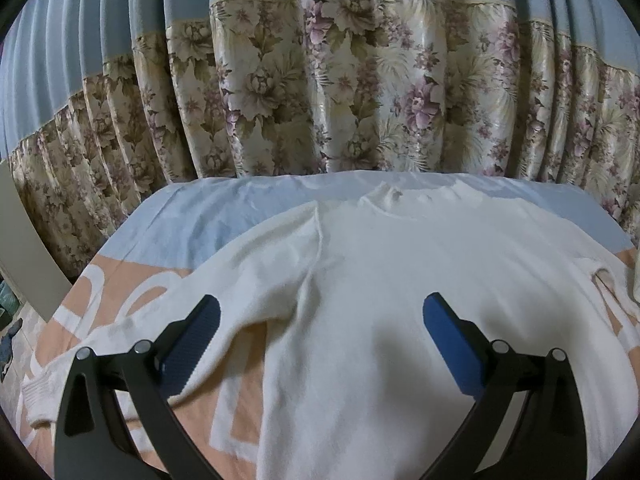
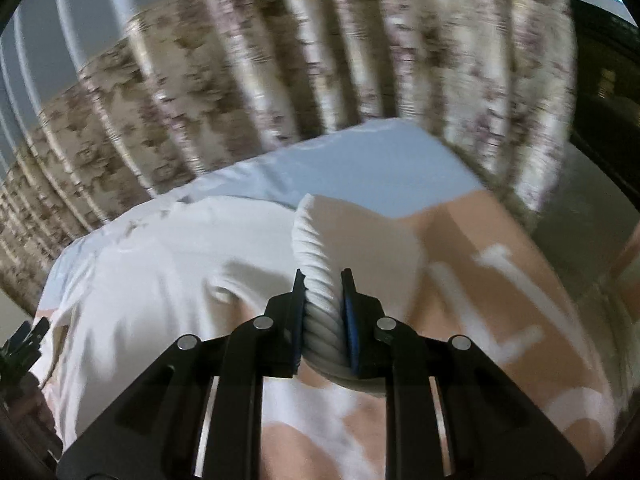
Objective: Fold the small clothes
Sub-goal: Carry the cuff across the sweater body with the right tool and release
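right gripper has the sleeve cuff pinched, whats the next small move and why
Probably carry the cuff across over the sweater body. The right gripper is shut on the ribbed cuff, lifted off the bedsheet, while the body lies flat and spread. The left gripper is open above the body, holding nothing, so it could pin the cloth if it shifts.

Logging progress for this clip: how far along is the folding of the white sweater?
Done: the white sweater lies spread flat on the bed cover, neck toward the floral curtain. In hand: the right gripper has its jaws shut on the ribbed cuff of one sleeve, lifted off the bed. Left: no fold shows yet; the left gripper hovers open over the body, and the other sleeve lies outstretched.
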